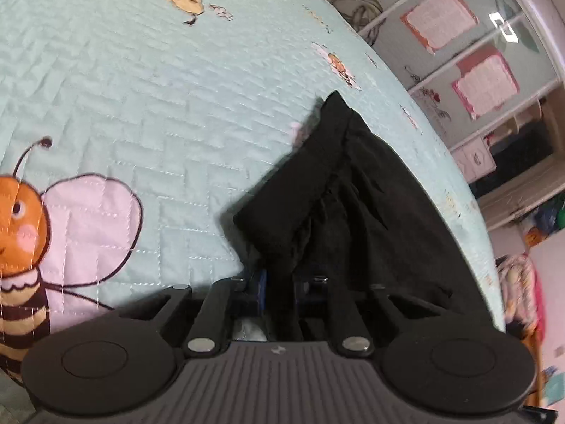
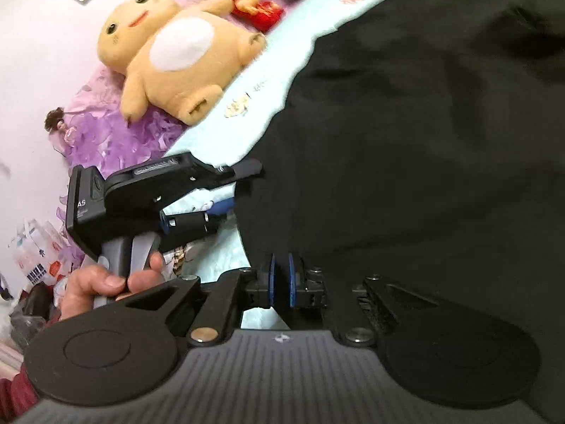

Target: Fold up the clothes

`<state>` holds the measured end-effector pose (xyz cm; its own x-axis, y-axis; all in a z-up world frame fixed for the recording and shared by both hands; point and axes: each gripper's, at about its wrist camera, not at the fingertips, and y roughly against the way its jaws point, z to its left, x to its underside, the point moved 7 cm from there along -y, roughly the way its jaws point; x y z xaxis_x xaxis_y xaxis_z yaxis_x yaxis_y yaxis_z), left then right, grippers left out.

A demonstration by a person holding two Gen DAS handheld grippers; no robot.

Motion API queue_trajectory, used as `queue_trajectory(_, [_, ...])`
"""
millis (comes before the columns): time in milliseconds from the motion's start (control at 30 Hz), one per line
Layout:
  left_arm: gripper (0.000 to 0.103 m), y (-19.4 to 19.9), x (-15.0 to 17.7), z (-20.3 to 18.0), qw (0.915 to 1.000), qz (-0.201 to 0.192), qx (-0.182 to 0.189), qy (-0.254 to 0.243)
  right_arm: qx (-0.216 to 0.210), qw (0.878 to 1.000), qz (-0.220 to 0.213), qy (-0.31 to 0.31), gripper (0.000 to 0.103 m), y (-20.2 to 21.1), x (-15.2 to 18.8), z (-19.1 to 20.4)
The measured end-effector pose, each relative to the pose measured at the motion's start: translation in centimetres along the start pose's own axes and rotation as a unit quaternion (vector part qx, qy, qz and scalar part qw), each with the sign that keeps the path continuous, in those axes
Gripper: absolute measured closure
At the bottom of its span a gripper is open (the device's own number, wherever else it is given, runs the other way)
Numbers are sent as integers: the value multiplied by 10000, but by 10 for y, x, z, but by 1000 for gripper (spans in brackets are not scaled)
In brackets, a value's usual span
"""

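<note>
While the black garment (image 1: 356, 194) lies bunched on the pale green quilted bedspread (image 1: 169, 106) near its right edge, the left gripper (image 1: 280, 282) has its jaws nearly together, pinching a fold of the dark cloth that runs up between them. Seen from the right wrist, the right gripper (image 2: 281, 281) stands almost closed at the garment's left edge, its blue pads (image 2: 272, 279) drawn close with dark cloth between them, and a hand (image 2: 106, 282) holds the left tool's handle nearby, with a yellow plush toy (image 2: 173, 56) far beyond.
</note>
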<state>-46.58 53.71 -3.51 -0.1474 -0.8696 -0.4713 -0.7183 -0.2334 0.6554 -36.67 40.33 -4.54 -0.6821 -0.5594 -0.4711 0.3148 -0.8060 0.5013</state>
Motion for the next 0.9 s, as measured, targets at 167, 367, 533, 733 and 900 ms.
queue_trajectory(167, [84,7,4,-4,9995,-62,-302,-37,-220,9993,-78,-292,93,34,11,-8])
queue_trajectory(367, [78,42,21,-39,9913,-553,-777,-910,167,9722,-1539,-1755,79,133,32,-73])
queue_trajectory(533, [63,47,51,-92,9787,-608,-567,-1877,541,9514,-1968,-2306,81,217,69,-110])
queue_trajectory(733, [53,13,101,-136,9665,125,-242,-2553,802,9197,-2463,-2952,81,325,108,-161])
queue_trajectory(900, [53,-9,123,-134,9599,442,-440,-2734,1306,8933,-2973,-3108,81,416,149,-197])
